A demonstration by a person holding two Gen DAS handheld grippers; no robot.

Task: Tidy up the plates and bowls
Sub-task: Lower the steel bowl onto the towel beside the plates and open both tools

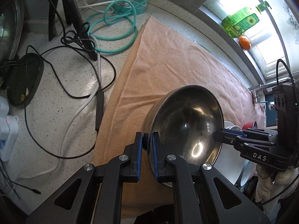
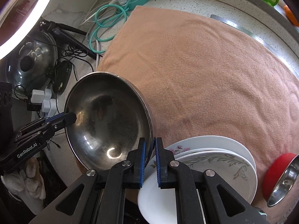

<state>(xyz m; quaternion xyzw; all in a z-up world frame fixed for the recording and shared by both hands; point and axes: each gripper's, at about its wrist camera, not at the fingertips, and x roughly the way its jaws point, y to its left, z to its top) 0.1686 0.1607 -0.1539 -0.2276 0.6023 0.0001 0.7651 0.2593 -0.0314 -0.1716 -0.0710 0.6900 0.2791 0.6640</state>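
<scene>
While tilted, steel bowl [image 1: 184, 119] | rim pinched: left tongs [image 1: 147, 143], right tongs [image 2: 150, 149]

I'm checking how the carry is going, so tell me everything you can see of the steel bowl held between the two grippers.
The steel bowl is a wide, shallow, round dish of dull silver metal with a thin rolled rim. Its inside is empty, smudged, and shows bright glints. It is tilted, held up over the peach towel. The left gripper is shut on one side of the rim and the right gripper on the opposite side. Nothing else appears to touch it. A stack of plates lies beside it, lower down.
</scene>
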